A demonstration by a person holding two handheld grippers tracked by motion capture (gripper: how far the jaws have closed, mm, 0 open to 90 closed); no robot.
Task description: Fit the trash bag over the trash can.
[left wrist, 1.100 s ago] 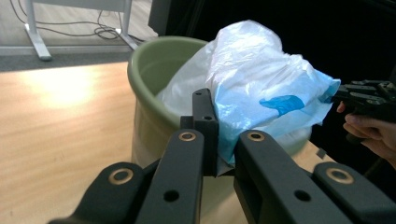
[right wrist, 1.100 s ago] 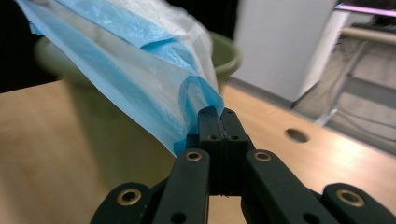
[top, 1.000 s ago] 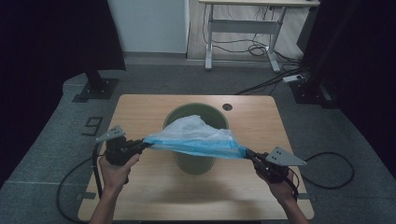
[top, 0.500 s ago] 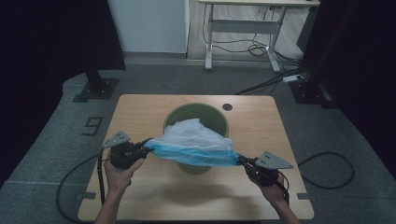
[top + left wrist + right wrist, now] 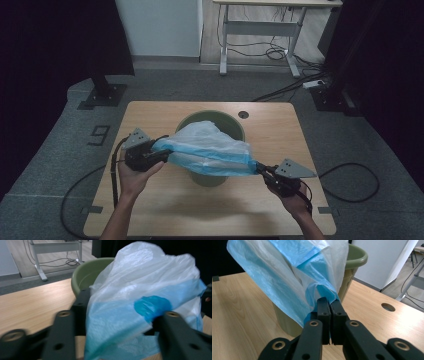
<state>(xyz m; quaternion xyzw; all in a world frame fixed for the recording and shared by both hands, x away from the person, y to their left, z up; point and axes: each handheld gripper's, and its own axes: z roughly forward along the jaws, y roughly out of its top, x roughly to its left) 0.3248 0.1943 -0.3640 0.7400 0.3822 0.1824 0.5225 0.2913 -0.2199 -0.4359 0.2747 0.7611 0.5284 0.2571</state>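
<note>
A thin plastic bag (image 5: pixel 210 147), white with a blue band, is stretched across the top of a green bin (image 5: pixel 232 125) on the wooden table (image 5: pixel 280 130). My left gripper (image 5: pixel 162 152) is at the bag's left end. Its jaws have just been opening, and in the left gripper view (image 5: pixel 117 322) they stand apart with the bag (image 5: pixel 140 282) loose between them and the bin (image 5: pixel 85 272) behind. My right gripper (image 5: pixel 260 170) is at the bag's right end. In the right gripper view (image 5: pixel 329 302) it is shut on the bag's (image 5: pixel 282 277) bunched blue edge, in front of the bin (image 5: pixel 357 257).
A round cable hole (image 5: pixel 243 114) sits in the table behind the bin. Bare tabletop lies in front of the bin and on both sides. On the floor are a grey desk frame (image 5: pixel 260 30), a dark stand base (image 5: pixel 102 92) and a looping cable (image 5: pixel 350 185).
The left gripper's jaws have spread apart and the gripper has shifted a little toward the bin. The bag's left end has slackened. The right gripper keeps its hold.
</note>
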